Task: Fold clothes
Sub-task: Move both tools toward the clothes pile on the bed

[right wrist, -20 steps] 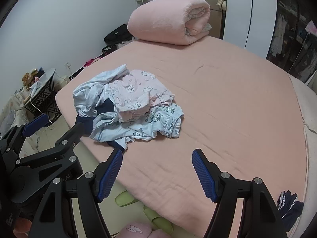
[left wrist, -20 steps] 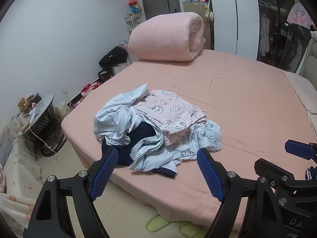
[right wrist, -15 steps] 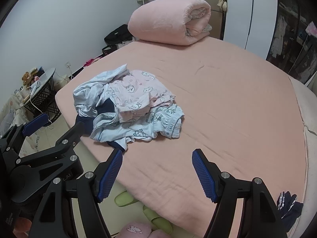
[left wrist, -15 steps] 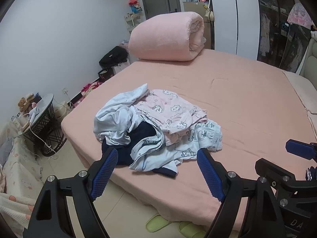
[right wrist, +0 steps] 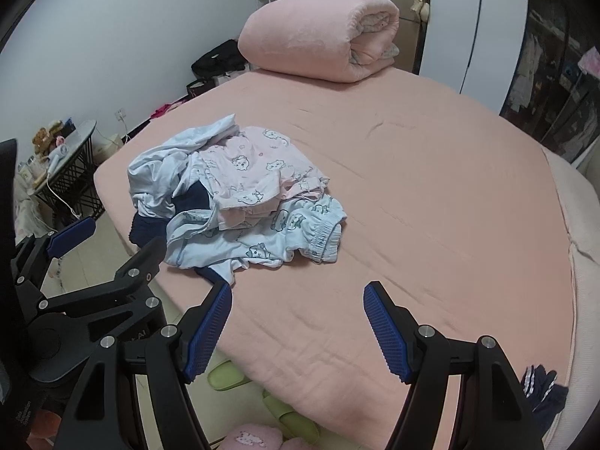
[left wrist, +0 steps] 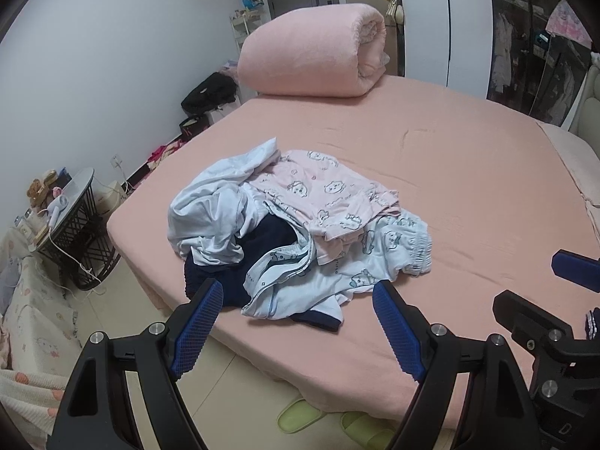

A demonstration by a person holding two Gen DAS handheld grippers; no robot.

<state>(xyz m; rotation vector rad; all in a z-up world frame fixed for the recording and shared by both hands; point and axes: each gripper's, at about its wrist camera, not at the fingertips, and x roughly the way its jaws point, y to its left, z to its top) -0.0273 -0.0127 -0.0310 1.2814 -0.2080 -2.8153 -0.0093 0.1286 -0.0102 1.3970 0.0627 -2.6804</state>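
**Clothes heap, unfolded, on bed**

Item: pile [left wrist: 296, 232] of pale blue, pink and navy garments, near-left part of the bed [left wrist: 468, 172].
Step, as I judge it: pick one garment. Best taken by the top pink piece [left wrist: 330, 195], lifted clear, spread flat to the right.
Left tool [left wrist: 296, 322]: wide open, empty, short of the pile.
Right tool [right wrist: 296, 322]: wide open, empty, above bare sheet.

Navy garment [left wrist: 258, 258] mostly buried under pale blue pieces in clothes pile [left wrist: 300, 232], shape unreadable; green slippers [left wrist: 300, 418] half tucked under bed edge [left wrist: 375, 386]; second dark garment [right wrist: 543, 393] at bed corner cut off behind right gripper's arm; items on small side table [left wrist: 71, 198] too small to tell
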